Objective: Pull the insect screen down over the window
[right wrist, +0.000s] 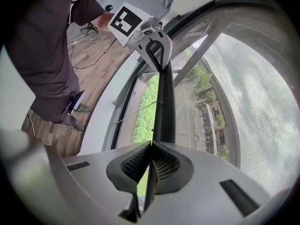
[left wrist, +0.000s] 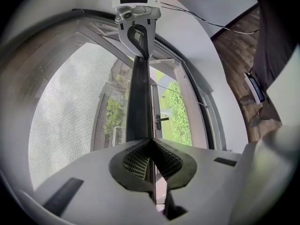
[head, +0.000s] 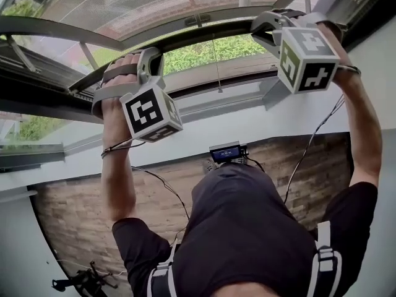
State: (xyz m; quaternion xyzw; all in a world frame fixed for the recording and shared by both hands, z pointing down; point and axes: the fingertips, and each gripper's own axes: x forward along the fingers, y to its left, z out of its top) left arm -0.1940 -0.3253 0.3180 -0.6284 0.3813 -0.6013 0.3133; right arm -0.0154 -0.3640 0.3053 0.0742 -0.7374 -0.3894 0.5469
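My left gripper [left wrist: 151, 159] is clenched on the dark bottom bar [left wrist: 139, 102] of the insect screen [left wrist: 70, 107]. My right gripper [right wrist: 151, 161] grips the same bar, well apart from it. Below the bar the window opening [head: 210, 51] is uncovered, with free room down to what looks like the sill [head: 204, 104], though the lens bends that edge.

Head camera looks steeply down onto the window [head: 210, 51]. Each gripper camera sits close behind its own fingers [left wrist: 136, 161], facing along the screen bar [left wrist: 139, 97]; both share that bar.
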